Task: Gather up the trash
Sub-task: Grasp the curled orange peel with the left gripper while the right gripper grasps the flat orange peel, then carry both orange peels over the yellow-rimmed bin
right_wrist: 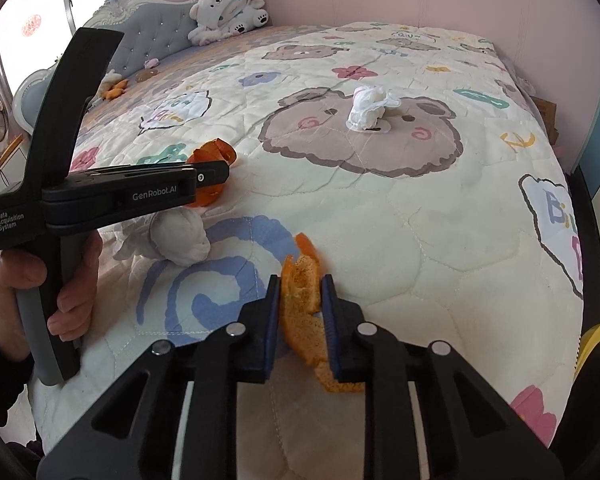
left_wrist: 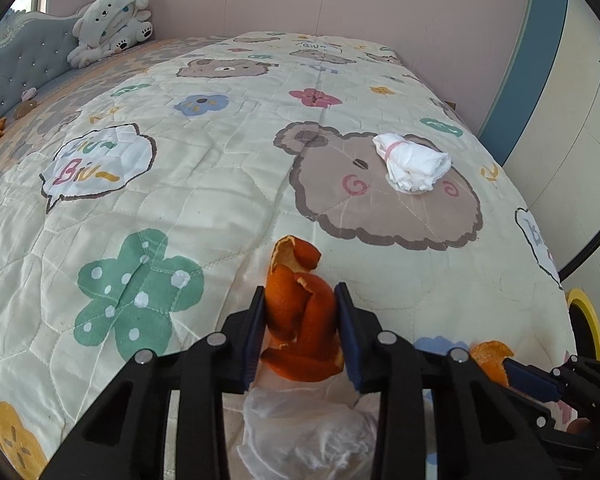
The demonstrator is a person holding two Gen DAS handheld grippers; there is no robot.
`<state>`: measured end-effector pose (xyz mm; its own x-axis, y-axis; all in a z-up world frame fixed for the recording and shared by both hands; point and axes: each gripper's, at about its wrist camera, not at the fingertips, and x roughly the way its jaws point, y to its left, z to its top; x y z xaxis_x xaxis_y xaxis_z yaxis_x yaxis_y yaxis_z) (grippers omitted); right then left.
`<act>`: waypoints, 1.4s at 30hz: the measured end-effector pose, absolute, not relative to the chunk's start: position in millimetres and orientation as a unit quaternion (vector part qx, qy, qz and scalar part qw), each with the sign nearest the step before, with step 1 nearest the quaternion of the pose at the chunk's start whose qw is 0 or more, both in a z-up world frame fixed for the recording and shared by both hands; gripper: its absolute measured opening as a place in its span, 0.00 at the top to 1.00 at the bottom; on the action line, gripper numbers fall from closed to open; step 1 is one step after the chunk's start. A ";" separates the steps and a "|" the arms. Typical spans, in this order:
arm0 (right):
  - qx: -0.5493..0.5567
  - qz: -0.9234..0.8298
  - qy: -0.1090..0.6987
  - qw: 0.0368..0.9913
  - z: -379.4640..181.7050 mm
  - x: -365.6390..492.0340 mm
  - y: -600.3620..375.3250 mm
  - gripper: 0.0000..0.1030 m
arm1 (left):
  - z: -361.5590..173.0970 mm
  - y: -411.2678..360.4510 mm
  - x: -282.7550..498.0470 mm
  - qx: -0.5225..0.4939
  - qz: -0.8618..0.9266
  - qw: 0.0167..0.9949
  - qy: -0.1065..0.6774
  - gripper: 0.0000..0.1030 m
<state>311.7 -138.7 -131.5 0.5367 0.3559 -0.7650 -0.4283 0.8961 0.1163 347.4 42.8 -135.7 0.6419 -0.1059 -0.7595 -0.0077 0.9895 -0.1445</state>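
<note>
Left gripper: its blue pads are pinched on a curled orange peel, which stands up between them above the quilt.
Right gripper: pads pressed onto a flatter piece of peel, pale pith side up, held at the near part of the bed.
Under the left gripper: a crumpled white tissue lies on the quilt just below the pinched peel; from the right wrist it shows as a grey-white wad beside a blue swirl print.
Further out: a second tissue wad sits on the printed bear's face, well apart from both grippers.
Writing on the quilt: a speech bubble reads "Biu~ Biu~".
Writing on the tool: only the right wrist view shows the left tool's side, marked "GenRobot.AI" and "Data Acquisition System", and the hand around its grey handle.
Only from the left wrist: the right tool's blue tip with its peel at the lower right edge.
Far end: a white plush toy leans on the tufted grey headboard.
Right edge: a yellow ring beside the bed; I cannot tell what it is.
</note>
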 end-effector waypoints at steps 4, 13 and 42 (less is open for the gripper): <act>-0.032 0.225 0.426 0.876 -130.2 312.3 -142.5 0.90 | -133.3 45.5 346.3 -0.078 -0.029 0.904 0.420 0.72; -0.028 0.228 0.407 0.884 -116.3 303.6 -147.6 0.90 | -121.8 50.5 342.0 -0.083 -0.026 0.906 0.414 0.72; 0.009 0.152 0.349 0.925 -46.4 251.9 -255.9 0.90 | -43.5 -32.1 273.7 -0.044 -0.102 0.930 0.351 0.72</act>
